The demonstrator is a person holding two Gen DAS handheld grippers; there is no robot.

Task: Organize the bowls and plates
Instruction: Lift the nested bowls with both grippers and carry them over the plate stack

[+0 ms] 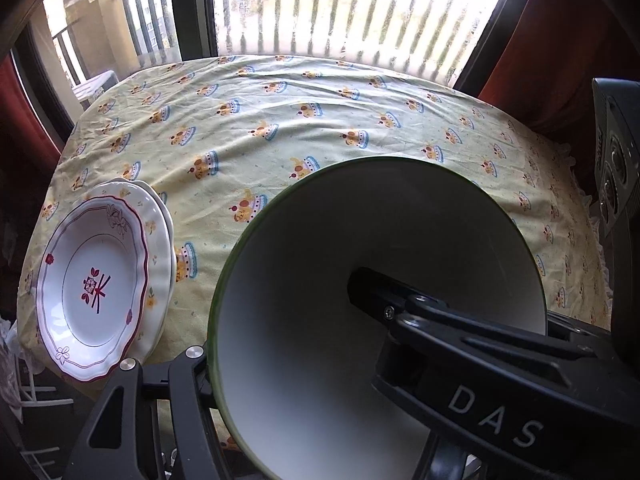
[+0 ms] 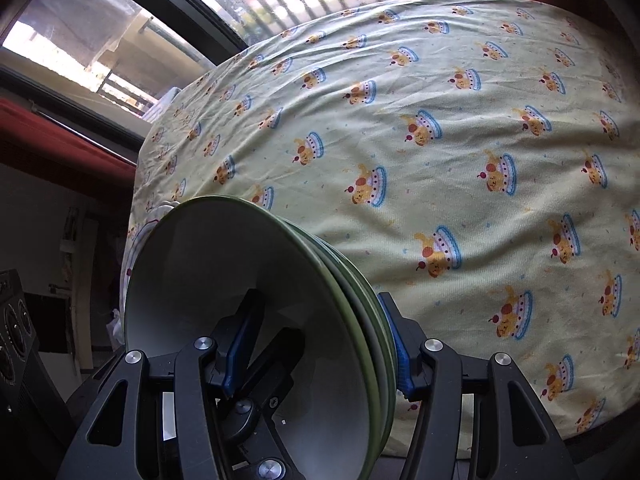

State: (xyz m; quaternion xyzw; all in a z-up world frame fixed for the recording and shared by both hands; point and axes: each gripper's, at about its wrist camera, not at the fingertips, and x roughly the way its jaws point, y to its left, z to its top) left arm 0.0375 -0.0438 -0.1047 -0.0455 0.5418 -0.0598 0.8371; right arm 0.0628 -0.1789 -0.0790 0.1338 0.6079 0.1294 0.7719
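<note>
Left wrist view: your left gripper [image 1: 280,360] clamps the green-rimmed bowls [image 1: 320,280] by the wall — one finger inside, one outside; stacked plates [image 1: 96,284] lie left of the fingers on the tablecloth [image 1: 320,112]. Right wrist view: your right gripper [image 2: 316,356] grips the same bowls' opposite wall — blue pads [image 2: 240,344] either side.

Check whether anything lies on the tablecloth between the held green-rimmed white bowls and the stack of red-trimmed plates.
Nothing visible does: only bare yellow patterned tablecloth separates the green-rimmed white bowls from the red-trimmed plates.
</note>
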